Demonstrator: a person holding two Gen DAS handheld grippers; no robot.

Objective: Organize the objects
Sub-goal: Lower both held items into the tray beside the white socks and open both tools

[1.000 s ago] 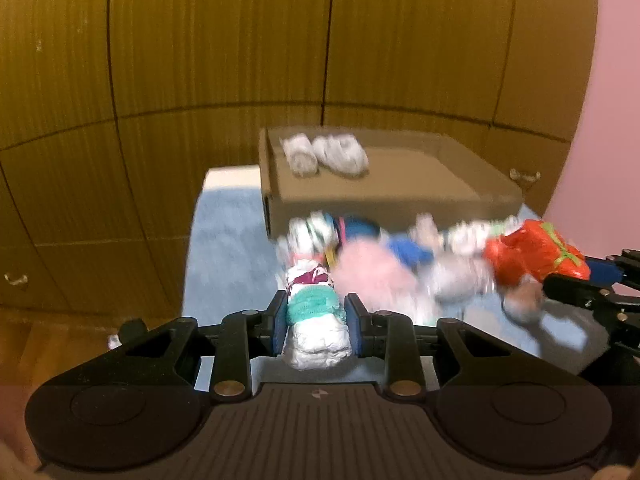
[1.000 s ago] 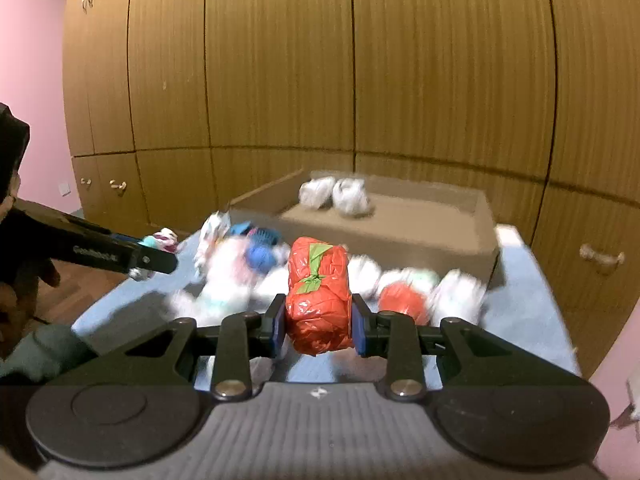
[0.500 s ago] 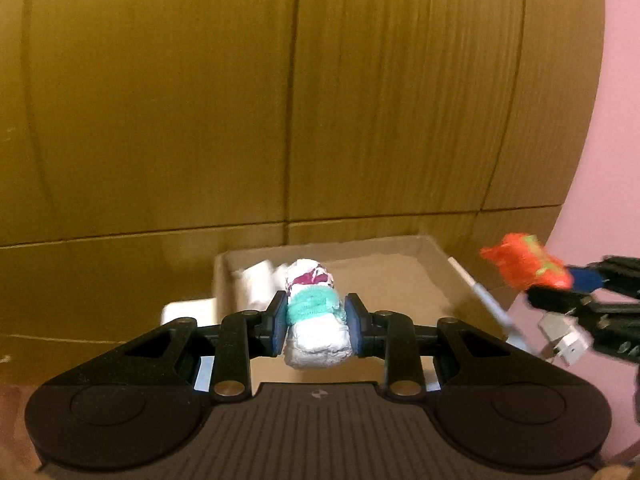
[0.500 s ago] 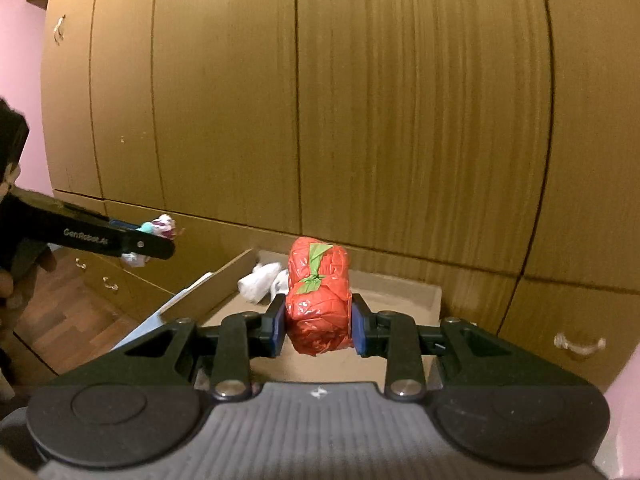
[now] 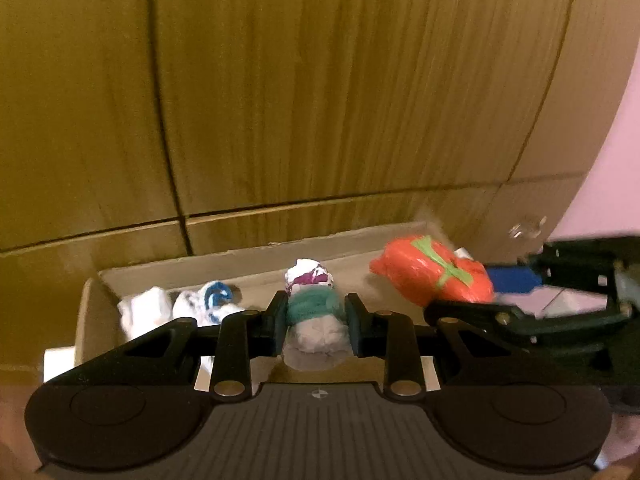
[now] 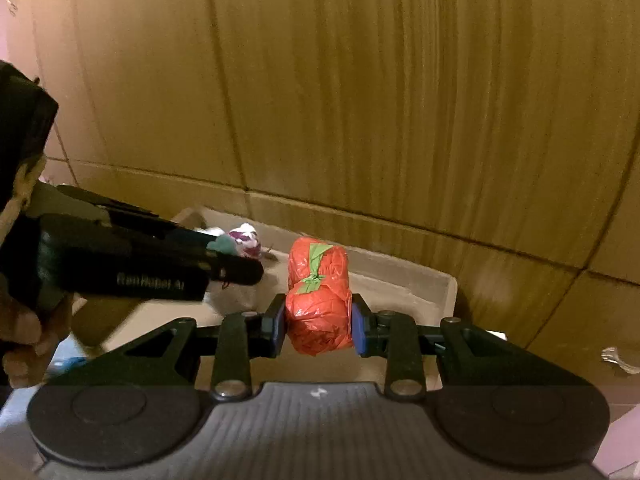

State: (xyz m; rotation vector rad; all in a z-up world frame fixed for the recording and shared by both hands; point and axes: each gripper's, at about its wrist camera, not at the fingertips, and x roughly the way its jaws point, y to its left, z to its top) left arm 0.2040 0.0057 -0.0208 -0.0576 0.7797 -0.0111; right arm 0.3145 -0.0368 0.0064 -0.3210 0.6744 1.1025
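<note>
Left wrist view shows the left gripper [image 5: 316,326] with its two fingers pinching a white bundle [image 5: 314,320] that has a teal band around its middle and a bit of purple on top. The bundle is held up in the air over the open cardboard box [image 5: 92,320]. Inside the box, at its left end, lie two small white bundles [image 5: 176,312], side by side and touching, and one of them has a blue mark on it. To the right in this view, the right gripper [image 5: 460,288] comes in from the side, and its fingers pinch an orange bundle [image 5: 430,280] with green tape on it. That orange bundle also hangs above the box, near its right end. In the right wrist view, the orange bundle [image 6: 318,300] sits tight between the blue pads [image 6: 358,330] of the right gripper [image 6: 318,330], with the far wall of the box [image 6: 400,268] behind it. The left gripper [image 6: 224,252] reaches in from the left side there, and the white bundle [image 6: 244,240] peeks out past its tip. Behind everything stand tall wooden cupboard doors [image 5: 320,100], and a strip of pink wall [image 5: 616,160] shows at the right edge.
</note>
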